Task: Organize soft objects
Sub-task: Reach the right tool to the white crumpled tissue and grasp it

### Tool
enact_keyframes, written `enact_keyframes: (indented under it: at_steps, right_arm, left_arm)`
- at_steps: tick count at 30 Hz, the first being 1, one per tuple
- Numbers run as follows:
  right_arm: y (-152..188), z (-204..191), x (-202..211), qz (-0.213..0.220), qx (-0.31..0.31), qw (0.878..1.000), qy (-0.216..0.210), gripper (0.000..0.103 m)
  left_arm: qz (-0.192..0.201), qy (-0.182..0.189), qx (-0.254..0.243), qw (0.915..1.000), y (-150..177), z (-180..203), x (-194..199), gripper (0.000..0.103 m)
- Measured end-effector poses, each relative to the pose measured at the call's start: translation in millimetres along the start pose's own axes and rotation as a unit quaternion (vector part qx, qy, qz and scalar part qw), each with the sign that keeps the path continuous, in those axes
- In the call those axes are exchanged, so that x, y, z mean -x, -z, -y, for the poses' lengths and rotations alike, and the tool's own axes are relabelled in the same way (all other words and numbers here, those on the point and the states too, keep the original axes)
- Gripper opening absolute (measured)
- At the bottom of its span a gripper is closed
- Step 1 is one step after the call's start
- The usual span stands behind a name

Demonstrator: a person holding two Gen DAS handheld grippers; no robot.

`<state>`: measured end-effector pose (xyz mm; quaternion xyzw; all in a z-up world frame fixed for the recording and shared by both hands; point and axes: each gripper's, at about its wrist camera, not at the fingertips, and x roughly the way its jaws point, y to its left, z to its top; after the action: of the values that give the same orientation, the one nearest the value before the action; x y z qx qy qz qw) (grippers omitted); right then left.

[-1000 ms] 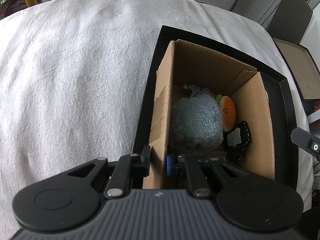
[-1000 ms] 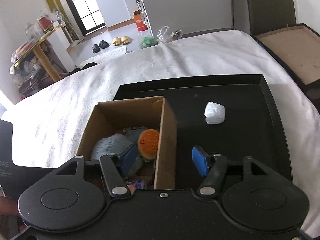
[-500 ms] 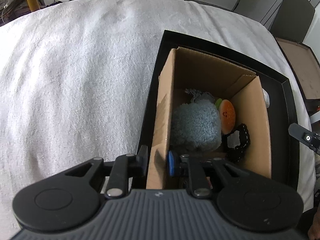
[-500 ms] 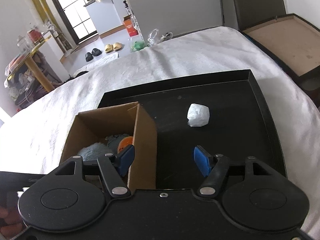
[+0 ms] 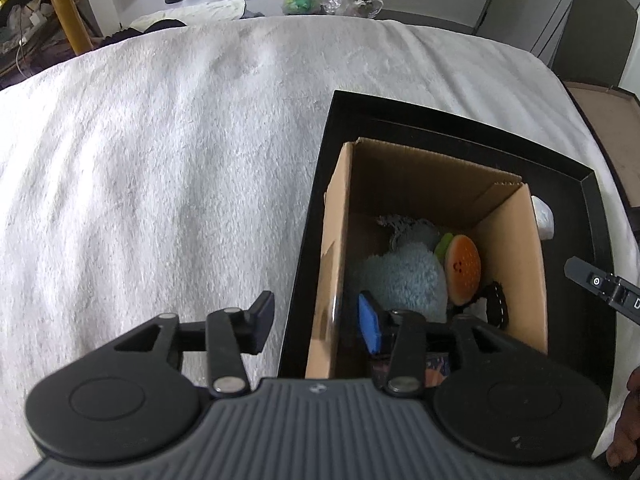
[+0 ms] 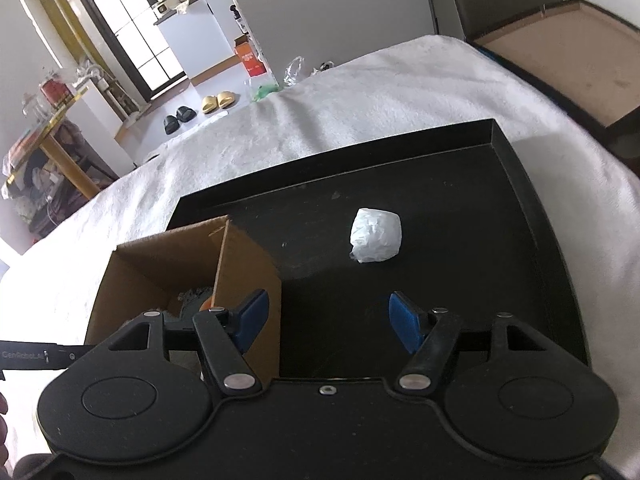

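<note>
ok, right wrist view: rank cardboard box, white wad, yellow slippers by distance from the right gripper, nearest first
1. cardboard box: on the black tray, its wall beside the right gripper's left finger.
2. white wad: loose on the tray, ahead and slightly right.
3. yellow slippers: on the floor beyond the bed, upper left.

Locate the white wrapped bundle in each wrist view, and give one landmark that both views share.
Left wrist view: the white wrapped bundle shows only as a sliver at the right, peeking past the far right corner of the cardboard box, on the black tray.
Right wrist view: it lies in the open, upper middle, on the tray floor, right of the box and apart from it.
Shared landmark: the cardboard box.
</note>
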<state>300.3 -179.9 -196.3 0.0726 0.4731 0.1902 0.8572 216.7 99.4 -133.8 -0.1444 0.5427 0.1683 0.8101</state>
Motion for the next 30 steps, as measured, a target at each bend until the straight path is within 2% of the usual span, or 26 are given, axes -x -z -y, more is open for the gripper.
enact_keyframes:
  at_steps: [13,21,30]
  right_arm:
    - [-18.2,29.5,-49.3,-0.012,-0.009,1.000,-0.021,0.066]
    - [-17.9,38.3,-69.7,-0.011,-0.016,0.999,-0.042,0.066]
    - [-19.8,47.0,-78.3,0.012,-0.011,0.999,-0.028,0.066]
  left_arm:
    - [-0.020,-0.053,-0.026,0.9980,-5.8,22.2,-14.3,0.045]
    - [-0.025,-0.096,-0.025,0.9947,-10.0,28.5,-24.5,0.045]
    - [-0.037,-0.135,-0.024,0.9898,-11.1,39.8,-34.0,0.045]
